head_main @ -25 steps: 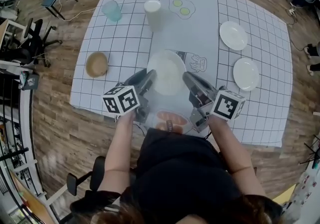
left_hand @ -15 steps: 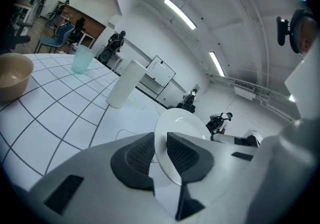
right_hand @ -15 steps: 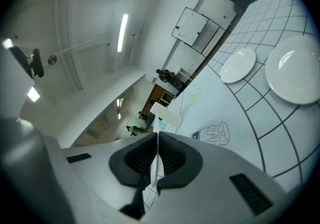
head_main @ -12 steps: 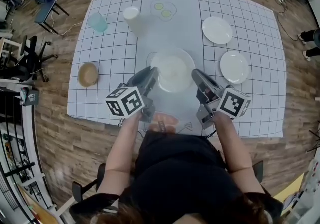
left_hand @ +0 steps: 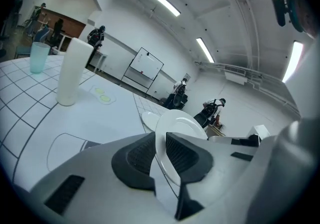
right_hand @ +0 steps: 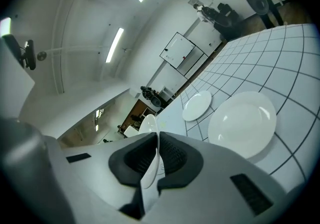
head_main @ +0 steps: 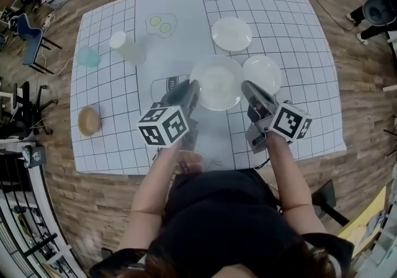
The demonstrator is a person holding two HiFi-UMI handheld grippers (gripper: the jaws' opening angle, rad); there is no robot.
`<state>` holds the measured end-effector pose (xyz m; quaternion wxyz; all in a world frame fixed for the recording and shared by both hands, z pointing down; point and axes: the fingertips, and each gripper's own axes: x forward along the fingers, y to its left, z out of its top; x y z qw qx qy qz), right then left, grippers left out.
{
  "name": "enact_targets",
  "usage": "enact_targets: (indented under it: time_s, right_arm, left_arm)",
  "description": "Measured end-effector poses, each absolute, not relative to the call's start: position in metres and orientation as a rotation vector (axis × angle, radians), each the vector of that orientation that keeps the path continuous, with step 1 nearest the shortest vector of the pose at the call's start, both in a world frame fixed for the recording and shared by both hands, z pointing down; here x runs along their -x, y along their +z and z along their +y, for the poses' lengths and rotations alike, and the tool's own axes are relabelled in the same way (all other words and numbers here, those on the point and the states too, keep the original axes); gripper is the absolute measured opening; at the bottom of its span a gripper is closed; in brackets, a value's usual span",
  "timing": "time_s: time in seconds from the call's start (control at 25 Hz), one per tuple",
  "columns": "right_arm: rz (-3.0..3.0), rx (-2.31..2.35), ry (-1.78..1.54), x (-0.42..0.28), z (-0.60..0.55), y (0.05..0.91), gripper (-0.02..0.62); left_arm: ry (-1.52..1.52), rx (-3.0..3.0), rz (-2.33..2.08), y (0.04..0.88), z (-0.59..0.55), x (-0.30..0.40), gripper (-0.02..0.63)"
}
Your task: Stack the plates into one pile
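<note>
A large white plate [head_main: 216,82] hangs just above the gridded mat, held by its two sides. My left gripper [head_main: 193,89] is shut on its left rim; its jaws have just been closing, and the rim [left_hand: 162,150] is pinched between the pads. My right gripper [head_main: 246,87] is shut on the right rim [right_hand: 151,165]; its jaws have just eased open slightly, the rim still between them. Two smaller white plates lie on the mat: the nearer one [head_main: 263,73] right beside the held plate, the farther one [head_main: 232,33] behind it. The right gripper view shows the nearer plate [right_hand: 242,123] and the farther plate [right_hand: 197,105].
A tall white cup [head_main: 124,46], a pale teal cup [head_main: 87,56] and a brown bowl [head_main: 89,120] stand on the mat's left part. A fried-egg print [head_main: 160,24] marks the back. The mat's front edge [head_main: 205,168] lies near the person's body.
Both grippers have carried the large plate to the right across the mat, up beside the nearer small plate. The left jaws have closed on the plate's rim.
</note>
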<state>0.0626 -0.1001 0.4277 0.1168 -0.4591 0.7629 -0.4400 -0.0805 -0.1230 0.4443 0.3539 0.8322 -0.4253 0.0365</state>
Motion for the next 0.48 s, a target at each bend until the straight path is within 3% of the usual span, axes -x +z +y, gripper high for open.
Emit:
enact_targets:
  time_s: [0.48]
  right_arm:
    - [2.150,1.655,-1.285,-0.174,-0.106,0.467,0.044]
  left_arm:
    - [0.317,-2.244,-1.003,0.474,-0.147,-0.036,0.081]
